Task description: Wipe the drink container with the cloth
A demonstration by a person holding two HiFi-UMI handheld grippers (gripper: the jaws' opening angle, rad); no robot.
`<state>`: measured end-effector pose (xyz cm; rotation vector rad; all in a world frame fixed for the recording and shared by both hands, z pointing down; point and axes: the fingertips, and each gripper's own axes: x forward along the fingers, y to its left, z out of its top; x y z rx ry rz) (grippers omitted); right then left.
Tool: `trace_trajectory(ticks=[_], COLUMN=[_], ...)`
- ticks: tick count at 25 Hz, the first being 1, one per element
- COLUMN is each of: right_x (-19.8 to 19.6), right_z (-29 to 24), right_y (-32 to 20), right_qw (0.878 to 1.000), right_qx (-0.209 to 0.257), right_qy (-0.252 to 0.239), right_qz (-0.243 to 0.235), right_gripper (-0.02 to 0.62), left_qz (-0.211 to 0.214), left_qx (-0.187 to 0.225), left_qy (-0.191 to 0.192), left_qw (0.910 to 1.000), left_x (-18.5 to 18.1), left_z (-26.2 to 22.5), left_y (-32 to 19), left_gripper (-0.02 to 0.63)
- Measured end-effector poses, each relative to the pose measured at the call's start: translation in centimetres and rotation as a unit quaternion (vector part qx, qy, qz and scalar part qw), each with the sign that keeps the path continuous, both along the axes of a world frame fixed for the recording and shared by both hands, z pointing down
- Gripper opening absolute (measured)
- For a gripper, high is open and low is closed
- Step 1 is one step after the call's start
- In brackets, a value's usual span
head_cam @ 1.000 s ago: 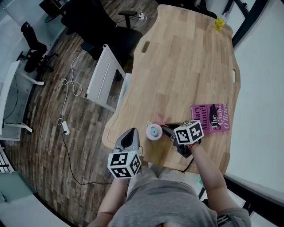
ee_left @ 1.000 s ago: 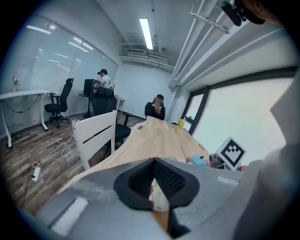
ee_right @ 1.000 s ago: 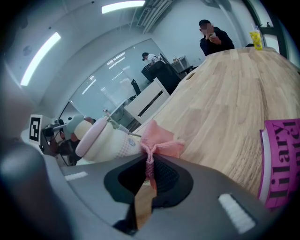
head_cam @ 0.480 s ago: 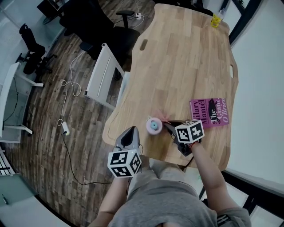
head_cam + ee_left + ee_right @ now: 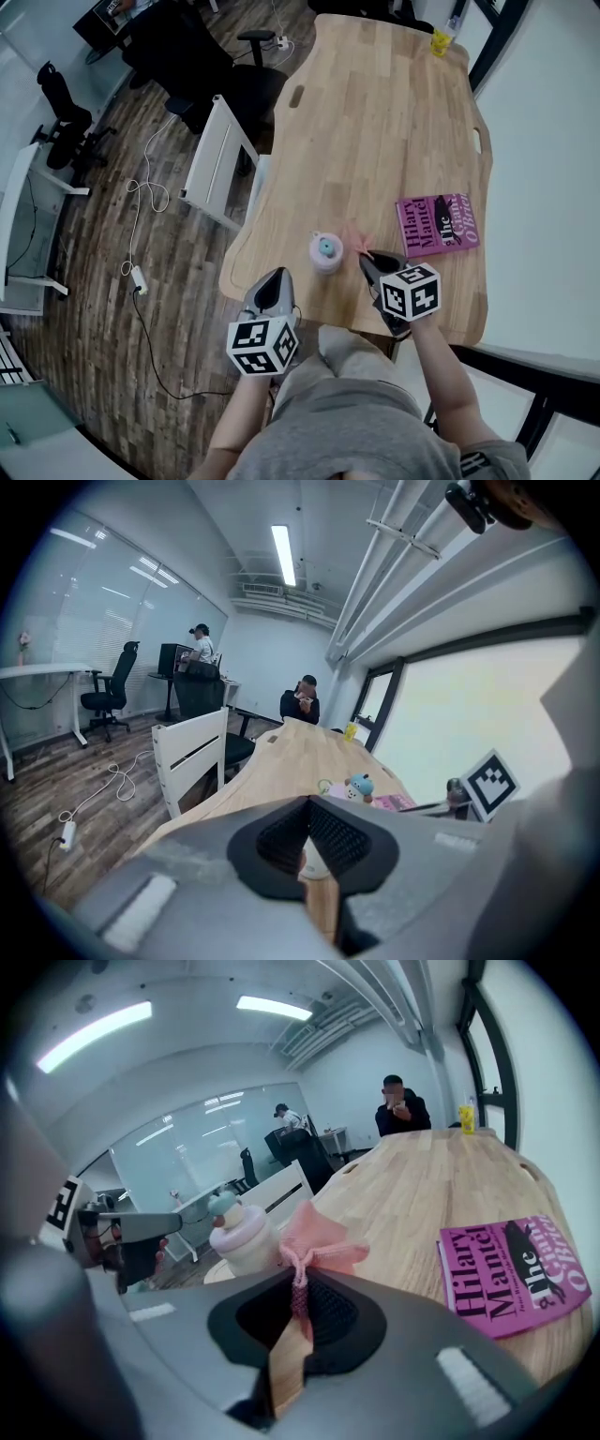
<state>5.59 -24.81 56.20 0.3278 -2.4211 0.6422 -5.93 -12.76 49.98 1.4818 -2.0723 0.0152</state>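
Right gripper point(image 5: 368, 262) jaws clenched on cloth point(image 5: 319, 1239), just beside upright drink container point(image 5: 325, 252), ready to wipe; left gripper point(image 5: 274, 283) jaws closed, empty.

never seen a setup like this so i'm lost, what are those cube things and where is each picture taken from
No robot: a person holds a two-jaw gripper in each hand; the marker cubes are part of them. One picture is from a head camera looking down; the other two from cameras on the grippers. On the wooden table are a drink container and a pink book. The right gripper is shut on a pink cloth beside the container; the left gripper is shut, empty.
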Motion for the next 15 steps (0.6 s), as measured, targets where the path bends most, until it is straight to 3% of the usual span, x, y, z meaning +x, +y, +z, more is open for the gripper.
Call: trace_trajectory(ticks=[6, 15], right_x=[0.9, 0.6], right_z=[-3.8, -5.8], right_y=[2.1, 5.1], right_qw=[0.997, 0.982], right_qx=[0.068, 0.173], right_qy=[-0.038, -0.033], right_qz=[0.008, -0.062], right_gripper=[0.023, 0.023], left_qz=[0.007, 0.017], left_qx=[0.007, 0.008], left_qy=[-0.002, 0.002], left_qw=[1.0, 0.9998], left_x=[0.4, 1.5], left_z=[-0.4, -0.1], left_y=[1.7, 3.3], left_gripper=[0.003, 0.003])
